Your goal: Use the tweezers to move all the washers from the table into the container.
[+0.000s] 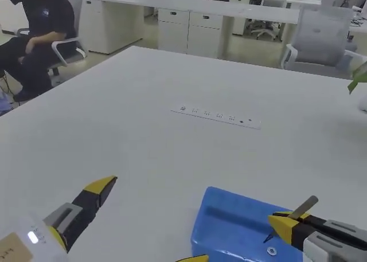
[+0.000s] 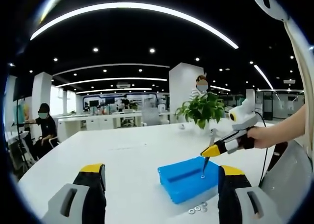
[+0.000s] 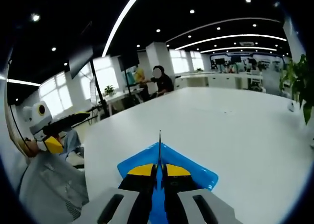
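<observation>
A few small flat metal washers (image 2: pixel 197 209) lie on the white worktop (image 1: pixel 172 147) just beside the blue container (image 2: pixel 189 180), as seen in the left gripper view. The head view shows another ring-shaped washer (image 1: pixel 271 251) inside the container. The left claw (image 2: pixel 161 169) is spread wide near the container. The right claw (image 3: pixel 159 169) is pressed together, pinching thin tweezers (image 3: pixel 159 145) whose points hang over the container. The worktop is smooth and matt; the container is shallow with rounded corners. Beyond the container are a leafy plant (image 2: pixel 203 109), a seated person (image 1: pixel 40 21) and an open office.
</observation>
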A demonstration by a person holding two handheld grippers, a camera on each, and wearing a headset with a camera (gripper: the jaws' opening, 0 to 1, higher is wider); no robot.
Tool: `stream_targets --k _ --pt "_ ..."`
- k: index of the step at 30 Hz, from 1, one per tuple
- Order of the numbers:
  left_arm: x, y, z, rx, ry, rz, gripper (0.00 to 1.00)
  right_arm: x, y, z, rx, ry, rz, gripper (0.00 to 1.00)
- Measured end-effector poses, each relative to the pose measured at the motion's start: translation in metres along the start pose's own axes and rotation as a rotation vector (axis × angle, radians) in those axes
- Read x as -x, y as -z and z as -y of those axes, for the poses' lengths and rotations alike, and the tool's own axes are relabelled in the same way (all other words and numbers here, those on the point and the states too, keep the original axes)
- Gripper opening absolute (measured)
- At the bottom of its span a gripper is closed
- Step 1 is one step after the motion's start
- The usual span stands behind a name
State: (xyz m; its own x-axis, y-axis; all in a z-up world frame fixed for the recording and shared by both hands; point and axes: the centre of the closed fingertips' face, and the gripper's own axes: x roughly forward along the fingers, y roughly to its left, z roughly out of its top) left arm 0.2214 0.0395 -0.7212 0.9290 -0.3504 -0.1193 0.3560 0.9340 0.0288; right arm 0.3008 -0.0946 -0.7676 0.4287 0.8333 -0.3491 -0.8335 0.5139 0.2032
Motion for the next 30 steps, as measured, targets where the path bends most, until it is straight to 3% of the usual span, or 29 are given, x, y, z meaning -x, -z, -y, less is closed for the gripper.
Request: stream_targets --k 2,4,7,14,22,30 --pt "0.0 0.001 -0.001 -0.009 -0.006 -0.004 0.97 0.0 -0.007 -0.015 0.006 -0.037 0.02 0.04" --pt "0.001 0.0 -0.003 -0.016 -0.016 0.0 0.96 -0.001 -0.01 -0.032 -0.001 -0.11 0.03 0.03" --pt "0.001 0.001 -0.002 -0.013 -0.013 -0.003 0.96 -0.004 -0.009 -0.046 0.006 -0.139 0.027 0.03" --pt "0.001 -0.002 -0.002 -0.002 -0.01 0.01 0.96 -0.015 0.015 -0.072 -0.004 -0.226 -0.041 0.04" --pt "0.003 -0.001 -0.012 0.083 -0.035 0.017 0.95 -0.025 0.047 -0.084 -0.022 -0.252 -0.116 0.04" --pt "0.002 0.002 -0.011 0.086 -0.035 -0.001 0.93 -0.036 0.067 -0.089 -0.005 -0.261 -0.17 0.04"
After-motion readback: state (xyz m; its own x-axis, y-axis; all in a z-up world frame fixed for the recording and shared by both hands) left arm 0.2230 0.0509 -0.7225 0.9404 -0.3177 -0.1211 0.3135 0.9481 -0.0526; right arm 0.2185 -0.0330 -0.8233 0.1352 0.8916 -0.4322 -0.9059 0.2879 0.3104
